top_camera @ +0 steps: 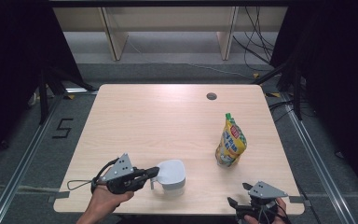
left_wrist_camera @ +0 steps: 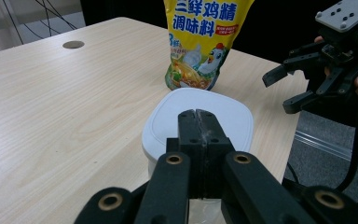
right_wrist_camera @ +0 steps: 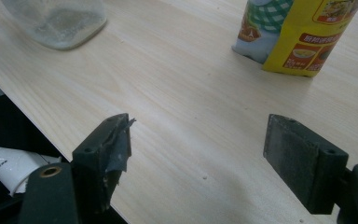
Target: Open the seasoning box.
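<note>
Left hand-held gripper [top_camera: 153,174] at near-left of pale wooden bench [top_camera: 158,116], jaws fully closed w/ nothing visible between, tips touching side of white-lidded clear plastic container [top_camera: 171,176]. Right hand-held gripper [top_camera: 237,204] at near-right edge, jaws wide apart, empty. Yellow stand-up seasoning pouch [top_camera: 230,142] upright further back, right of container, well apart.

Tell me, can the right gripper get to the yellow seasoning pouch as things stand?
Probably yes. The right gripper sits at the table's near edge with its jaws open, and bare tabletop lies between it and the upright seasoning pouch. The white-lidded container stands off to the side.
</note>
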